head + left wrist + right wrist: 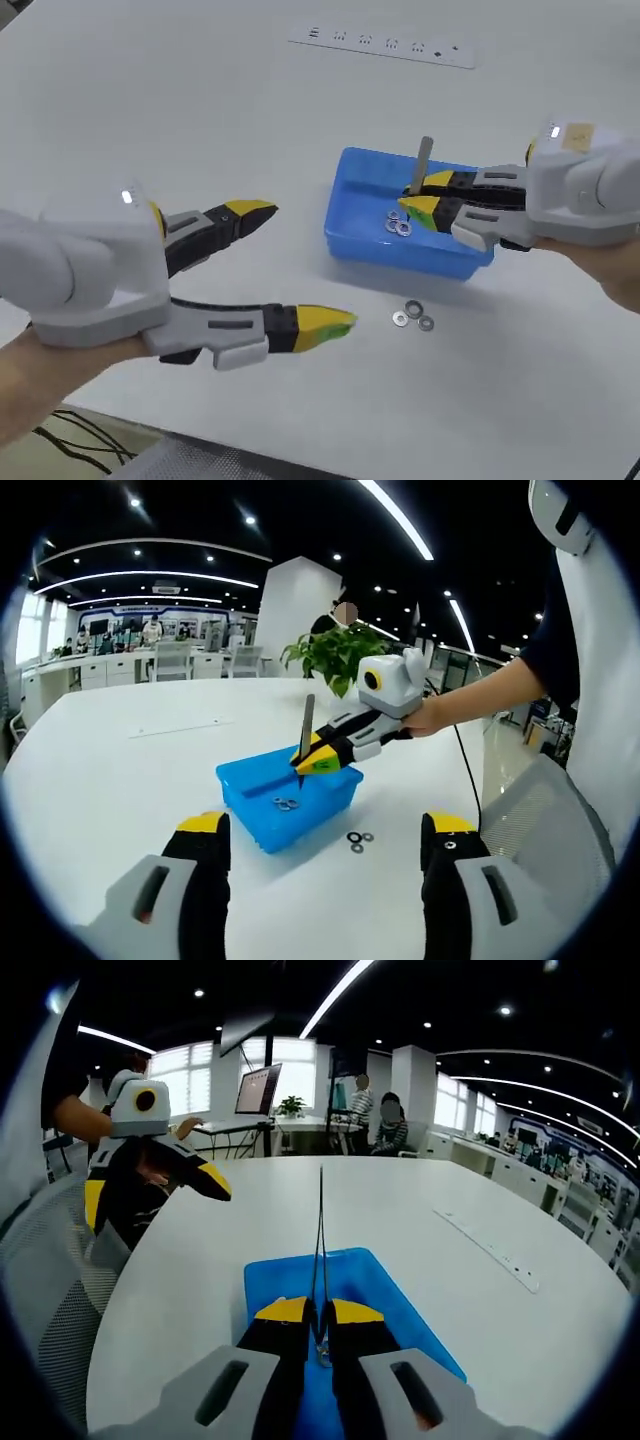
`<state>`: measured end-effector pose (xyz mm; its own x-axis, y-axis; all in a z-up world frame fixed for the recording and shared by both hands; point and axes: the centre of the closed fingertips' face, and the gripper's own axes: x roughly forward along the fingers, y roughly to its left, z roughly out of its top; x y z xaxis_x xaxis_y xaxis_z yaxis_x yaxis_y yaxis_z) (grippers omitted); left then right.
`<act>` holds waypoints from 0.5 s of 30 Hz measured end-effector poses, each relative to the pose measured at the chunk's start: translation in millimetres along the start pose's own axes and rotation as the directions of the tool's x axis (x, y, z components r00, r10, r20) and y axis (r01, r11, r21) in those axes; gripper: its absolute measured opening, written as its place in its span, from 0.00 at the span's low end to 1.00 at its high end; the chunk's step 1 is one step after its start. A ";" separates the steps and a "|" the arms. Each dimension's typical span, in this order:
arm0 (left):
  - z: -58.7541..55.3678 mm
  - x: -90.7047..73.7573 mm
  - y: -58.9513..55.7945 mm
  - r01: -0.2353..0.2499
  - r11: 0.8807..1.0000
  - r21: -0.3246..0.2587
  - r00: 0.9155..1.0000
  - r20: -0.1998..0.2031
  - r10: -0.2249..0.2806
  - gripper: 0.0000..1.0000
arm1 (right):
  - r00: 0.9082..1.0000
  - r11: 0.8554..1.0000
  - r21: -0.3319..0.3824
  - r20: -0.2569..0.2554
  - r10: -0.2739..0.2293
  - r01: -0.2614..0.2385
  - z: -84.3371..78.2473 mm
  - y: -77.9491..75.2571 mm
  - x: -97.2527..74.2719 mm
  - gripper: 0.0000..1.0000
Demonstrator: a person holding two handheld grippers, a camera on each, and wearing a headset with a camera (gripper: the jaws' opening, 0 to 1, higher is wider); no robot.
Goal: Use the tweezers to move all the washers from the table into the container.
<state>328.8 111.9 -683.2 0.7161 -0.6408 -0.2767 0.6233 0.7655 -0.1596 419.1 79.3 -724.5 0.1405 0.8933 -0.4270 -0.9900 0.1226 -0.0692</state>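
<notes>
Firstly, in the head view the left gripper [300,265] is at the lower left over the white table [200,120], and its jaws are spread wide with nothing between them. The right gripper [420,200] reaches in from the right above the blue container [350,200]; its jaws are pressed together on the grey tweezers [425,160], which stick out beyond the yellow tips. Some washers in the container [398,225] lie just beside these tips. Three loose washers [413,316] lie on the table, near the front wall of the container. A power strip [380,45] lies at the far edge.

Next, in the left gripper view the left gripper [325,825] has its jaws wide apart. Ahead are the container [250,780], the washers in the container [286,803], the loose washers [358,840] and the right gripper [330,755] pinching the tweezers [307,720].

Lastly, in the right gripper view the right gripper [320,1310] is clamped on the tweezers [321,1230] over the container [270,1280]. The left gripper [155,1195] is at the left, jaws apart.
</notes>
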 end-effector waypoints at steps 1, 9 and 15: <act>4.5 3.5 1.7 0.001 1.000 0.005 1.000 0.010 -0.001 0.77 | 1.000 1.000 -0.002 0.000 -0.001 0.001 0.5 1.1 -0.7 0.08; 45.7 44.8 8.7 0.097 0.983 0.154 0.994 0.042 -0.105 0.55 | 1.000 1.000 -0.022 0.010 0.000 0.000 9.8 10.9 -7.5 0.08; 62.7 65.5 0.3 0.160 0.966 0.205 0.984 0.040 -0.172 0.44 | 1.000 0.999 -0.042 0.011 0.015 -0.014 12.5 18.1 -9.2 0.08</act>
<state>395.6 66.6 -642.0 0.6105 -0.7646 -0.2066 0.7810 0.6246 -0.0038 399.7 78.7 -710.6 0.1258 0.8995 -0.4185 -0.9907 0.0916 -0.1008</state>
